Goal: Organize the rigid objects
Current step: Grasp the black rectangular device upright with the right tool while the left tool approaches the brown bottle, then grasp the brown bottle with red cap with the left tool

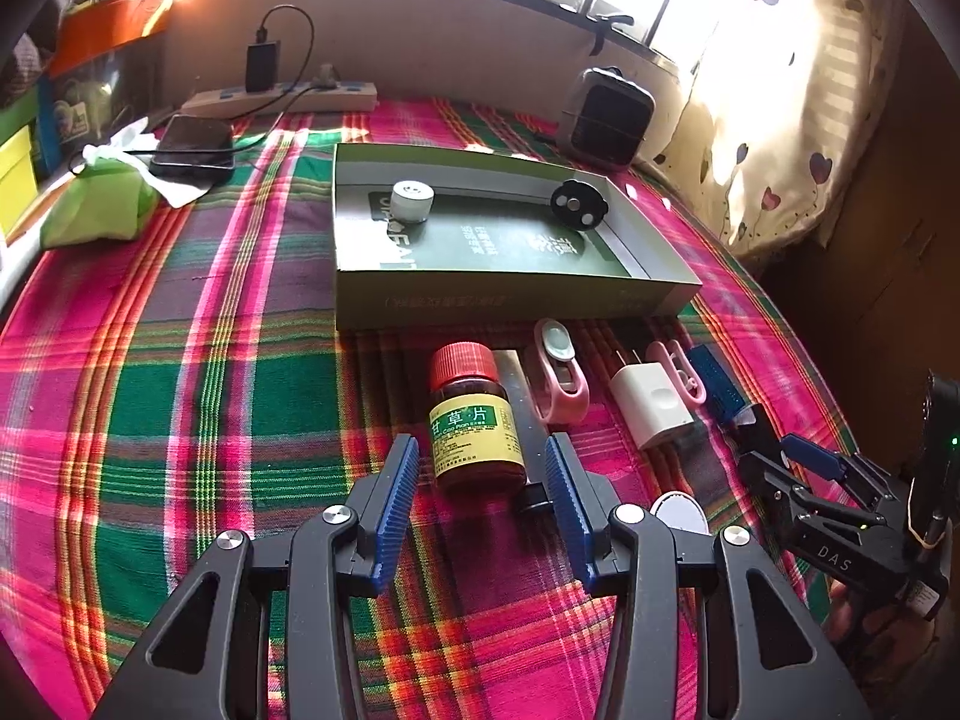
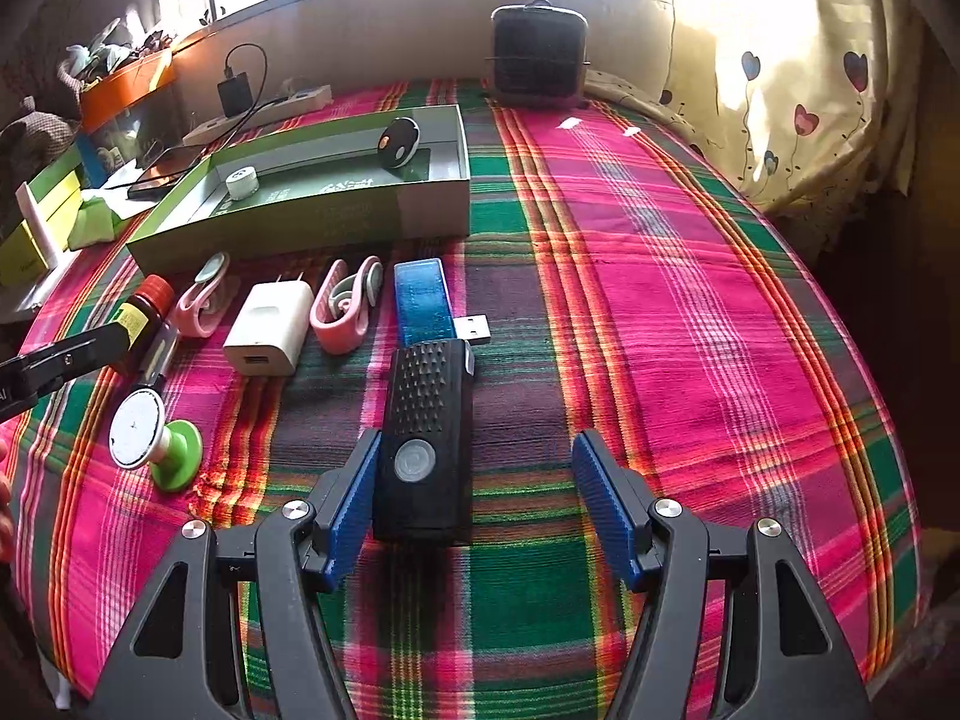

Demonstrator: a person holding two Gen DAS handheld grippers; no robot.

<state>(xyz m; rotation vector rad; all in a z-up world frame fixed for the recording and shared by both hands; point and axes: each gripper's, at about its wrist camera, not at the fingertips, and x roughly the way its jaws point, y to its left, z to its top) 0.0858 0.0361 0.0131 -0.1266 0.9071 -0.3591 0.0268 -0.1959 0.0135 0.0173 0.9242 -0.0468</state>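
A brown medicine bottle (image 1: 475, 417) with a red cap lies on the plaid cloth between the open fingers of my left gripper (image 1: 480, 462), untouched; it also shows in the right wrist view (image 2: 139, 318). My right gripper (image 2: 477, 468) is open around a black device (image 2: 427, 438) with a round button; its left pad is close to the device. A blue USB stick (image 2: 423, 300), a white charger (image 2: 270, 327), pink clips (image 2: 348, 306) and a white-and-green knob (image 2: 156, 438) lie in a row. A green box (image 1: 480, 228) holds a white cap (image 1: 412, 199) and a black disc (image 1: 579, 202).
A power strip (image 1: 282, 97) with a charger, a phone (image 1: 192, 144) and a green tissue pack (image 1: 96, 204) sit at the back left. A small dark heater (image 2: 539, 54) stands at the back. The bed edge falls off at the right, beside a curtain (image 2: 798, 72).
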